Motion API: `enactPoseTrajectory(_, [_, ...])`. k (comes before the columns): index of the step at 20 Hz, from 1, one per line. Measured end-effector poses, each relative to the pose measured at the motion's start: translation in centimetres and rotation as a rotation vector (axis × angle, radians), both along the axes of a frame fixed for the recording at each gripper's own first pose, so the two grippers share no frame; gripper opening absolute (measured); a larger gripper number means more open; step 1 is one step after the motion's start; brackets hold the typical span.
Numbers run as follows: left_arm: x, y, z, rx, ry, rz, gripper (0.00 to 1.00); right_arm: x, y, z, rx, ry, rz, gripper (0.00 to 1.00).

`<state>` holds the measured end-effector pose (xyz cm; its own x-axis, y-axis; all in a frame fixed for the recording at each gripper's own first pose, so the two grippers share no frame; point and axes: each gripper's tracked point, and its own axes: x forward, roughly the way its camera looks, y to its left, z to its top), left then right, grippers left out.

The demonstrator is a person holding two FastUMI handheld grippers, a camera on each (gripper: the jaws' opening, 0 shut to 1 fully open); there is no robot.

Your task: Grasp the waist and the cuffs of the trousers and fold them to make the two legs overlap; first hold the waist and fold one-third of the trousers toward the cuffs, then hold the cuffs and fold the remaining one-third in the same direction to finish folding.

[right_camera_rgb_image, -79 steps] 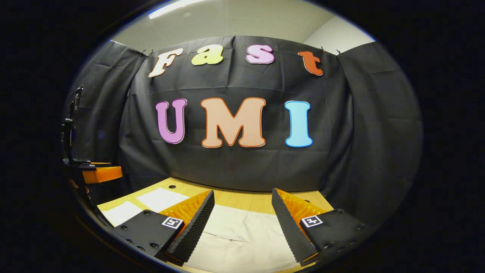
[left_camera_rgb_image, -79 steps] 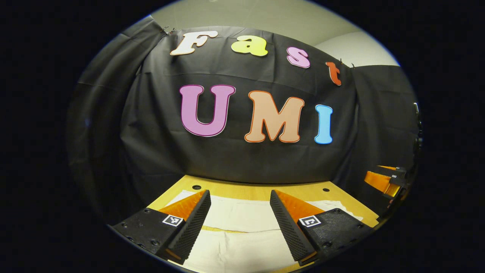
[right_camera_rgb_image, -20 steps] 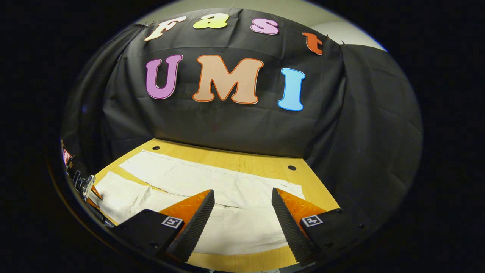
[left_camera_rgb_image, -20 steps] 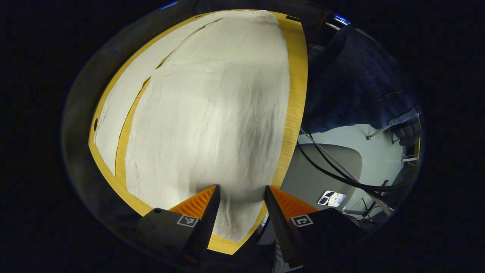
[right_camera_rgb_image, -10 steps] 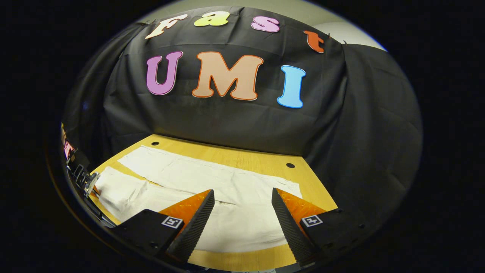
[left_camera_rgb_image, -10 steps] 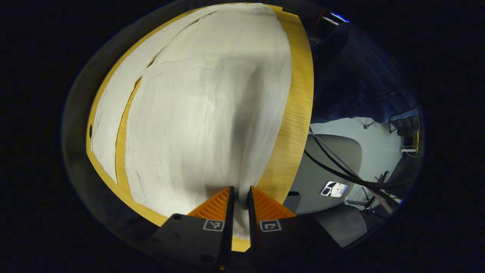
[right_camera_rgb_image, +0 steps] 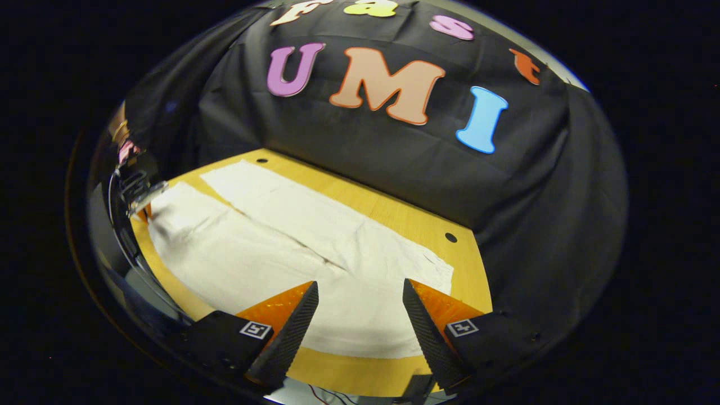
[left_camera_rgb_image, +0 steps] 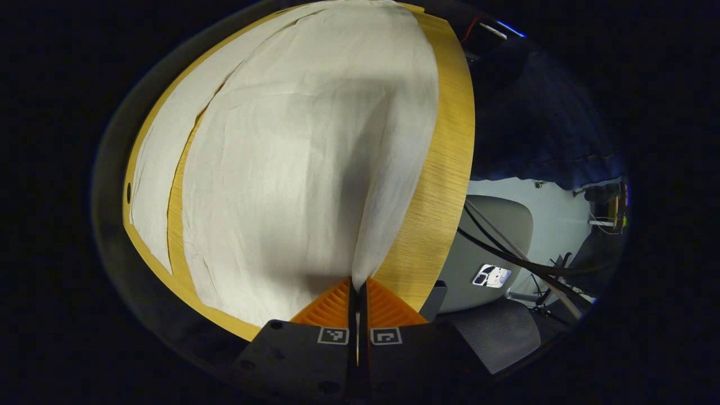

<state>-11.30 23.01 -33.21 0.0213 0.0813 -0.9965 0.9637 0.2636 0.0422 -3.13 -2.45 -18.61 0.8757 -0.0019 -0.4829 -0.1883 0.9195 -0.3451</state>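
Observation:
Cream trousers (left_camera_rgb_image: 292,146) lie flat on the wooden table (left_camera_rgb_image: 444,185), legs side by side with a narrow gap between them. My left gripper (left_camera_rgb_image: 357,283) is shut on the cuff corner of the near leg by the table's front edge, and the cloth rises in a ridge to its fingers. In the right gripper view the trousers (right_camera_rgb_image: 270,247) run from the waist at the right to the cuffs at the left. My right gripper (right_camera_rgb_image: 359,289) hangs open just above the waist end, nothing between its fingers. The left gripper (right_camera_rgb_image: 138,194) shows small at the far left on the cuff.
A grey chair (left_camera_rgb_image: 495,236) and black cables (left_camera_rgb_image: 506,253) sit beyond the table's front edge, under a person's dark sleeve (left_camera_rgb_image: 540,129). The black cloth wall (right_camera_rgb_image: 394,157) stands behind the table (right_camera_rgb_image: 394,216). Small holes (right_camera_rgb_image: 450,237) mark the far corners.
My left gripper swung down to the cuff, shut on it and drew the cloth up into a ridge. The right gripper stayed open and tipped down over the waist.

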Motion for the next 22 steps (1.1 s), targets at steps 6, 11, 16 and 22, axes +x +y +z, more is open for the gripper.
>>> enactPoseTrajectory(6, [0.1, -0.2, -0.1, 0.042, -0.002, 0.019, 0.00, -1.2, -5.1, -5.4, -0.242, 0.237, 0.260, 0.97])
enactPoseTrajectory(11, [0.3, -0.1, 0.1, 0.089, -0.001, 0.080, 0.00, -1.5, -7.5, -10.4, -0.302, 0.436, 0.423, 0.97])
enactPoseTrajectory(16, [0.2, -0.2, 0.0, 0.131, 0.025, 0.100, 0.00, -1.9, -9.3, -14.3, -0.374, 0.605, 0.550, 0.97])
enactPoseTrajectory(22, [0.1, -0.2, -0.1, 0.163, 0.033, 0.111, 0.00, -2.2, -10.2, -16.6, -0.418, 0.708, 0.630, 0.97])
